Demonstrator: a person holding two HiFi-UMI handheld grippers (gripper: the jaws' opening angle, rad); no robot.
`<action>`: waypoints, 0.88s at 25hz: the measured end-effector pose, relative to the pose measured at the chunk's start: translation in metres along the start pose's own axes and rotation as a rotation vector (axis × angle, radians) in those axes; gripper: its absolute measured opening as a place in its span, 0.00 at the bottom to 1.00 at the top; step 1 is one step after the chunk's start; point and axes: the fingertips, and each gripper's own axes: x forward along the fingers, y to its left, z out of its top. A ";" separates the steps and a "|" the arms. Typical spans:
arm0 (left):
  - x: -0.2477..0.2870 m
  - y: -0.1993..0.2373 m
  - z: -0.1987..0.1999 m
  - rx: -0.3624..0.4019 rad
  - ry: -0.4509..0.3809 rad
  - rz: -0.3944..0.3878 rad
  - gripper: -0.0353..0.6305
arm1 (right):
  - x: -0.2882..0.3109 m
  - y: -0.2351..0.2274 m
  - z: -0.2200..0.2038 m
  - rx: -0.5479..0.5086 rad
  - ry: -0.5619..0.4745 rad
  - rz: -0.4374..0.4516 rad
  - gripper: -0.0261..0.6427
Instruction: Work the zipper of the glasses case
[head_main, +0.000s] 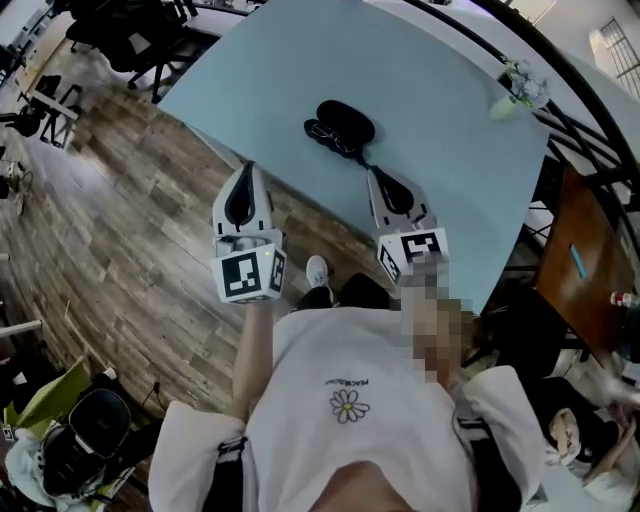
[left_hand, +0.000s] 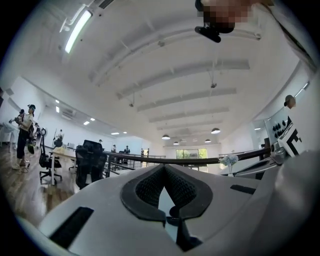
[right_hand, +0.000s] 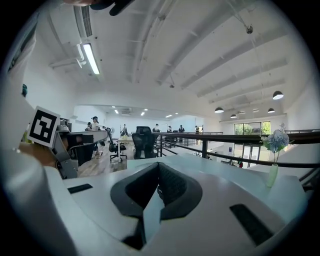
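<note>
**Head view.**
- Table (head_main: 440, 120): pale blue top, set over a wood-plank floor (head_main: 110, 250).
- Glasses case (head_main: 345, 122): black, oval, lying on the table towards its near edge. A smaller dark piece sits against its left side; I cannot tell what that piece is.
- Left gripper (head_main: 247, 175): white, held over the floor just left of the table's near edge and apart from the case. Its tips are together.
- Right gripper (head_main: 376, 180): over the table, just near of the case, not touching it. Its tips are together.
- Vase of pale flowers (head_main: 520, 85): at the table's far right.
- Person: white shirt (head_main: 350, 400) with a daisy print.

**Left gripper view.**
- Left gripper (left_hand: 164, 172): jaws closed on each other, with nothing between the ribbed pads (left_hand: 150, 187).
- Beyond it: a black railing (left_hand: 200, 161), an office chair (left_hand: 90, 162) and ceiling lamps.

**Right gripper view.**
- Right gripper (right_hand: 159, 170): jaws closed, empty.
- Table (right_hand: 225, 172): stretches ahead, with the vase of pale flowers (right_hand: 273, 150) at far right.
- Office chair (right_hand: 143, 137): behind the railing (right_hand: 240, 137).
</note>
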 end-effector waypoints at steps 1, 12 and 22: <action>0.007 0.001 -0.004 -0.006 0.008 -0.011 0.08 | 0.006 -0.004 -0.001 0.002 0.009 -0.009 0.05; 0.069 -0.031 -0.025 -0.021 0.048 -0.094 0.08 | 0.035 -0.050 -0.025 0.060 0.048 -0.048 0.05; 0.133 -0.060 -0.041 0.050 0.080 -0.283 0.08 | 0.063 -0.079 -0.034 0.086 0.071 -0.114 0.05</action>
